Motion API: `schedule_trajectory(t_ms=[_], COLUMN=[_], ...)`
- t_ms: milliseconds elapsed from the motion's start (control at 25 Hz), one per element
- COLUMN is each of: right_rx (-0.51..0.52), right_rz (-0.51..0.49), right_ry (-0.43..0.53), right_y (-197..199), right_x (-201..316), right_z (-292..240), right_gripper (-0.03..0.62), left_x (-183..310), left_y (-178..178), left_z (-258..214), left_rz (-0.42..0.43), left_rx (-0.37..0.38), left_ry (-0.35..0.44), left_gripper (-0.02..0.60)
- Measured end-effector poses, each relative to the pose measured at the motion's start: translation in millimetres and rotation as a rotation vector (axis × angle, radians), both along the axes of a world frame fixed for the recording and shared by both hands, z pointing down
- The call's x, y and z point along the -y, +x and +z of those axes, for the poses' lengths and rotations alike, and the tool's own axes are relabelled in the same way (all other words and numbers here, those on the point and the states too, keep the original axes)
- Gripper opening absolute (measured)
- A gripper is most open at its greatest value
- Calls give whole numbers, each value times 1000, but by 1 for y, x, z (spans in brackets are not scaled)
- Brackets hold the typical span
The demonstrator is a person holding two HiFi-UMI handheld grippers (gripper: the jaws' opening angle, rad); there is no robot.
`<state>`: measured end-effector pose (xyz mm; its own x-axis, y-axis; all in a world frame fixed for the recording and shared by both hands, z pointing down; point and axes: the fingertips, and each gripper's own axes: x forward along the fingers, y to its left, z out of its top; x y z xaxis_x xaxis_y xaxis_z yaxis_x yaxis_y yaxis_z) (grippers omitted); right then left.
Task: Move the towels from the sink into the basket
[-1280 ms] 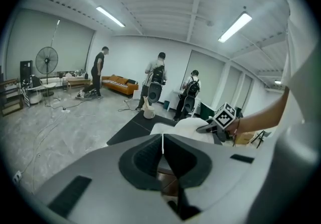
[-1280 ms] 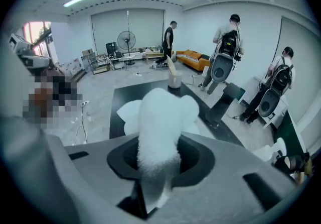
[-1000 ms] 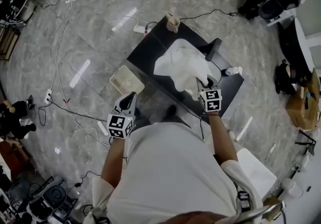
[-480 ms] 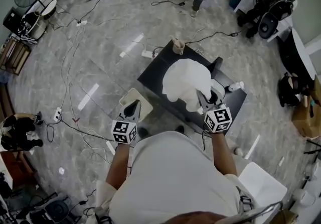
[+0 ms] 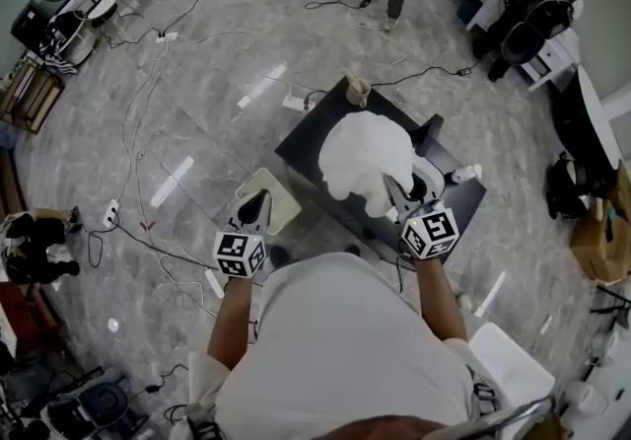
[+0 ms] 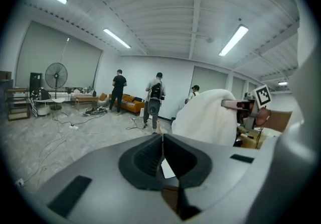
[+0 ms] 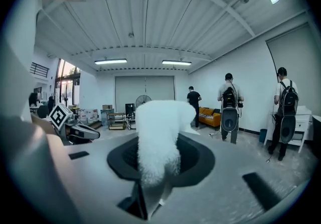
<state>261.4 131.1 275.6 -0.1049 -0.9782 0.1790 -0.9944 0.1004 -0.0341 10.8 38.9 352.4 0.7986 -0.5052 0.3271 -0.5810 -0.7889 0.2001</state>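
Observation:
A white towel hangs bunched above the black table, covering most of the sink. My right gripper is shut on the towel's near edge. In the right gripper view the fluffy towel rises from between the jaws of that gripper. My left gripper is shut and empty, held over the cream perforated basket on the floor left of the table. In the left gripper view its jaws meet, with the towel beyond them to the right.
A black faucet stands behind the sink, a small bottle to its right and a cup at the table's far corner. Cables and power strips run across the marble floor. People stand in the background.
The towel, spread over the sink a second ago, is lifted into a hanging bundle by my right gripper. My left gripper stays near the basket.

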Motion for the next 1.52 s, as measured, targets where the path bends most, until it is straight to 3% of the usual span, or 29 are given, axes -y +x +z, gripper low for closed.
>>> schedule_trajectory(t_ms=[320,680,920,1240,1520], right_rx=[10,63,81,62,75], right_rz=[-104,-323,-402,-435,-386], right_ry=[-34,-99,-158,-349,-525], right_y=[-35,-137,-197,-257,-291], right_x=[21,65,93,136,178], right_z=[16,51,86,203,359], right_gripper=[110,111,112,114,114], left_x=[0,-2,1,28,57], left_y=[-32,-112,-162,-210,-224], left_z=[8,28,52,117,225], left_rz=[-73,-222,-290,-307,-281], left_rx=[4,24,43,76,100], left_ry=[-14,-66,-112,-198,-282], left_gripper=[9,9,9,9,9])
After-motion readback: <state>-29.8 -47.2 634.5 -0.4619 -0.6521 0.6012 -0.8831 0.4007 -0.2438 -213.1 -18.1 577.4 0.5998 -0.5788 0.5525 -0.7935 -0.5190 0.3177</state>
